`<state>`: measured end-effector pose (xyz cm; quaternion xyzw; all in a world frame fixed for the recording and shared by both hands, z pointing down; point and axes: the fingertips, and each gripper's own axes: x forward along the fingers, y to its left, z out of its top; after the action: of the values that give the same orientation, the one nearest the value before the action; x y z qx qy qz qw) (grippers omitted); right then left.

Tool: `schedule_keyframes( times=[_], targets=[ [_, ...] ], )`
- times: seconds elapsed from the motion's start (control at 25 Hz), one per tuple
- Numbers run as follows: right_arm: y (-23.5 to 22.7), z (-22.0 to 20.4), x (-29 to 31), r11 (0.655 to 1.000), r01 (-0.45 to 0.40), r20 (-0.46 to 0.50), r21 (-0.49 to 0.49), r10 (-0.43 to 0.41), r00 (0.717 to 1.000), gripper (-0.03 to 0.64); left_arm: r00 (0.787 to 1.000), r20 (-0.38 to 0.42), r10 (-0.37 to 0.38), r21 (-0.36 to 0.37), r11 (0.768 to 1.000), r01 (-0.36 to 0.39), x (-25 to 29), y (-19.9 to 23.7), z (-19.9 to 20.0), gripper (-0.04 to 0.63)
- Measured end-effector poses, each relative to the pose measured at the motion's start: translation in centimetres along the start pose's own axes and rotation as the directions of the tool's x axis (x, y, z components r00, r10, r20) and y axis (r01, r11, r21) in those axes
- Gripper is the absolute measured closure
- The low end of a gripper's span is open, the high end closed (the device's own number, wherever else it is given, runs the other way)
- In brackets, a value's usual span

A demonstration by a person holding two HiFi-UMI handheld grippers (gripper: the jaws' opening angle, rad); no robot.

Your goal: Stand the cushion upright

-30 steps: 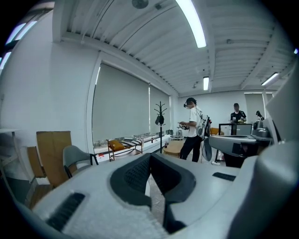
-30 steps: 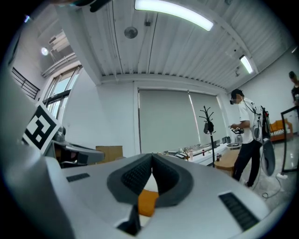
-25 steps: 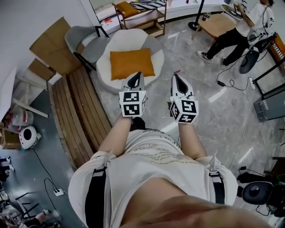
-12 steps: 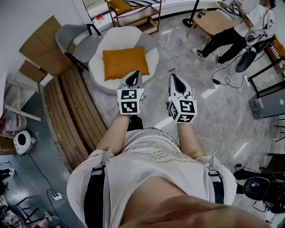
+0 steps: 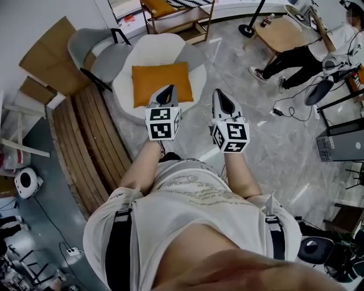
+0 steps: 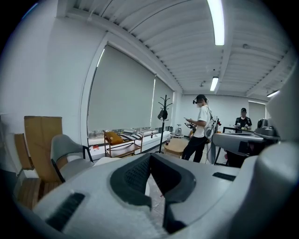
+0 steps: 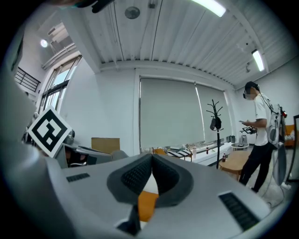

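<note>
An orange cushion lies flat on a round white armchair seat in the head view. My left gripper is shut and empty, and its tip overlaps the cushion's near edge in that view; I cannot tell whether it touches. My right gripper is also shut and empty, hanging over the floor to the right of the seat. In the right gripper view a strip of the cushion shows below the closed right gripper. The left gripper points into the room with its jaws together.
A grey chair and cardboard sheets stand left of the seat, with a slatted wooden bench nearer me. Behind are a wooden rack and a low table. A person, floor cables and a computer case are at the right.
Both grippers moved forward toward the armchair, staying shut. The left gripper's tip now overlaps the cushion's near edge, and the cushion lies as before.
</note>
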<state>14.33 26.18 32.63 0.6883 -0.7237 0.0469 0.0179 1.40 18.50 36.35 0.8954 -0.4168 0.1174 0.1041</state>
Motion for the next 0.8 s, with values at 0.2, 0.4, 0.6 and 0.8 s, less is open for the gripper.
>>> schedule_keyframes(
  times=[0.2,0.4,0.6,0.8],
  targets=[
    [1.0,0.1,5.5,1.000,-0.017,-0.017,0.010,0.017,1.000,0.588,1.000,-0.020,0.012,0.000,1.000,-0.012,2.8,4.2,0.8,0.574],
    [2.2,0.5,10.9,0.999,-0.037,-0.018,0.014,0.037,0.999,0.588,0.999,-0.015,0.036,-0.006,0.999,-0.036,5.1,8.7,2.1,0.574],
    [4.6,1.4,16.6,0.998,-0.070,-0.011,0.004,0.070,0.998,0.588,0.998,0.004,0.064,-0.030,0.998,-0.063,7.0,14.2,3.6,0.574],
    [6.5,1.2,20.6,0.996,-0.084,-0.027,-0.008,0.084,0.996,0.588,0.998,-0.001,0.067,-0.054,0.996,-0.067,8.5,18.0,3.5,0.574]
  ],
)
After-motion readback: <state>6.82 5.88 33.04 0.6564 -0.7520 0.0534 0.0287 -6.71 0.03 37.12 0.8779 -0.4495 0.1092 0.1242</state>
